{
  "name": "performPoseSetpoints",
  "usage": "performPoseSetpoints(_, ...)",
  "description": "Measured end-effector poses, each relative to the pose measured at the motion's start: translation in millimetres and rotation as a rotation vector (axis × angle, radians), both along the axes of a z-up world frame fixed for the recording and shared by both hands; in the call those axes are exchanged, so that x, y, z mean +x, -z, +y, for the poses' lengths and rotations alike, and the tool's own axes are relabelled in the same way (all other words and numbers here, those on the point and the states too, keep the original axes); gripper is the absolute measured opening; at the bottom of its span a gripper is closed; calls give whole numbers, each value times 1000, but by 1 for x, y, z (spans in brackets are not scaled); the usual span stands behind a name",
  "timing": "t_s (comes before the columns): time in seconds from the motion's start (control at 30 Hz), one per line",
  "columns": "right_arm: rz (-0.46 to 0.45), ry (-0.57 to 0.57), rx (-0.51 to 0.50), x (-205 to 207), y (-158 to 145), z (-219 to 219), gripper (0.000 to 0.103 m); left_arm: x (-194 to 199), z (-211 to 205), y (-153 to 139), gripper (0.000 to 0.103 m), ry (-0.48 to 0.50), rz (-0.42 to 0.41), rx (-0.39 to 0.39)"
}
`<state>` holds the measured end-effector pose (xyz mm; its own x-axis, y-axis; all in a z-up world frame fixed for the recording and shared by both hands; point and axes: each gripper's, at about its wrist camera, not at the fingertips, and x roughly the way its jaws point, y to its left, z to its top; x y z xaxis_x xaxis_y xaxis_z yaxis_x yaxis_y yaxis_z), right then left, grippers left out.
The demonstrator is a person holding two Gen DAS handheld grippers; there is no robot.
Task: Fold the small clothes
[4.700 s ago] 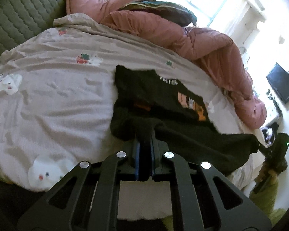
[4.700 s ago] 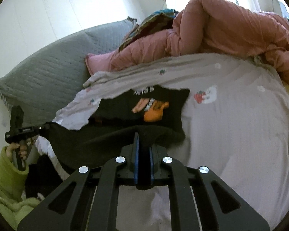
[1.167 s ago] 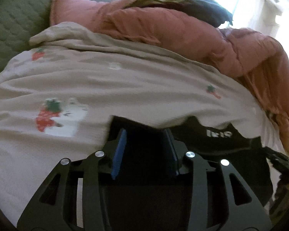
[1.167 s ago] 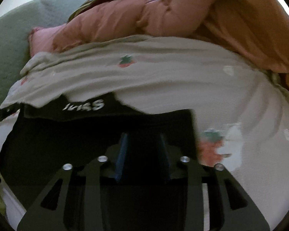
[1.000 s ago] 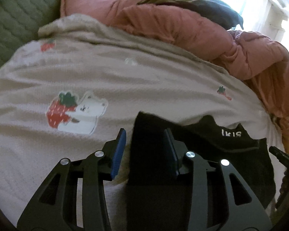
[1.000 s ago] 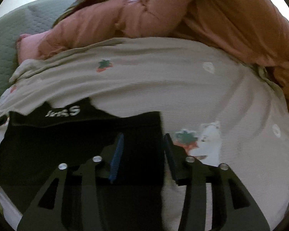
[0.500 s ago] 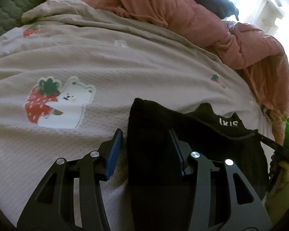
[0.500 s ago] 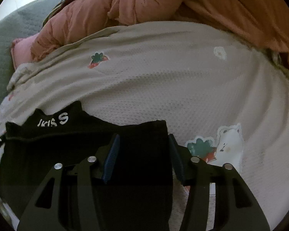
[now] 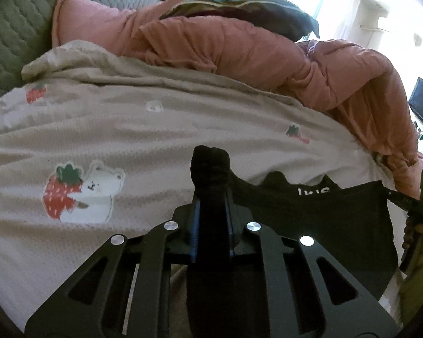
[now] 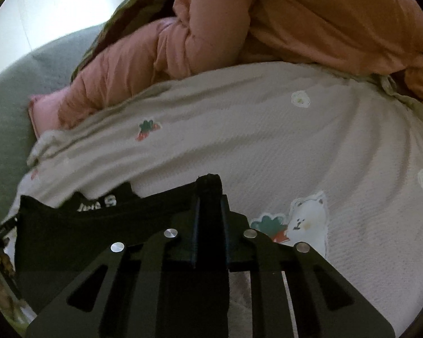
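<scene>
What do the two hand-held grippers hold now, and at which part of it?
Both are shut on the black garment. The left hand-held gripper pinches a bunched corner; the right hand-held gripper pinches the opposite corner of the same edge.

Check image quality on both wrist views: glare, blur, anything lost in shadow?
Left wrist: window blown out at the top right, rest sharp; black shirt has no detail. Right wrist: dimmer, slight blur, shirt merges with the fingers. Both: fisheye bends the bedsheet.
</scene>
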<state>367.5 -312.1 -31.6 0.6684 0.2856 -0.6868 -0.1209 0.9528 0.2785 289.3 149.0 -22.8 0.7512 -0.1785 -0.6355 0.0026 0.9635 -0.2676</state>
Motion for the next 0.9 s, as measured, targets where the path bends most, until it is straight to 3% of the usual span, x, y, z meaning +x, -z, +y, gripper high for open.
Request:
performPoseSetpoints(0.27, 54, 7, -81, 7, 24, 11, 12, 18, 1, 30, 8, -38, 118, 74)
performPoseSetpoints(0.43, 69, 0, -158, 7, 30, 20, 14, 16, 3, 36, 9, -48, 125, 82)
performPoseSetpoints(0.6, 74, 8, -212, 2, 28, 22, 22, 10, 0, 30, 12, -58, 116, 101)
performPoseSetpoints(0.9, 49, 20, -252, -20, 14, 24, 47, -3, -5, 17, 17, -85, 109, 133)
